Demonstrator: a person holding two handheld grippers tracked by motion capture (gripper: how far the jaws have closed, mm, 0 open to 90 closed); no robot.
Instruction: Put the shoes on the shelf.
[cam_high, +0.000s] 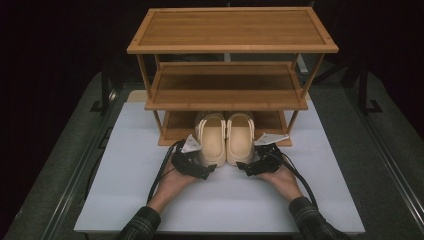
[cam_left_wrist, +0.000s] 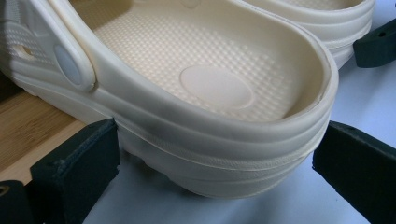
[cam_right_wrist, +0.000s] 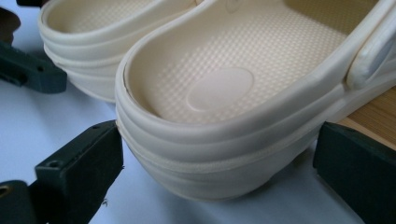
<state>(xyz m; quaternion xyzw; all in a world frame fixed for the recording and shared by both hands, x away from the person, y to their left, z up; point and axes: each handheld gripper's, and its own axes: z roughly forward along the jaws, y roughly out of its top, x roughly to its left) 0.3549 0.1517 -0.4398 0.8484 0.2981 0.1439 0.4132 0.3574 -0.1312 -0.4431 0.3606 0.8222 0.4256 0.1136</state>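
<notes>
Both grippers, left (cam_high: 207, 170) and right (cam_high: 246, 169), gape wide around the heels of the left clog (cam_high: 212, 140) and right clog (cam_high: 240, 139), so closing on them seems next.

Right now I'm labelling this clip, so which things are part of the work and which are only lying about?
In the work:
left clog
right clog
left gripper
right gripper
wooden rack

Only there:
white board

**Right gripper at the clog's heel**

The right gripper (cam_right_wrist: 217, 172) has its jaws spread either side of the near cream clog's (cam_right_wrist: 224, 121) heel. The second clog (cam_right_wrist: 93, 42) lies just beside it. Wooden shelf board (cam_right_wrist: 373, 114) runs under the near clog.
</notes>
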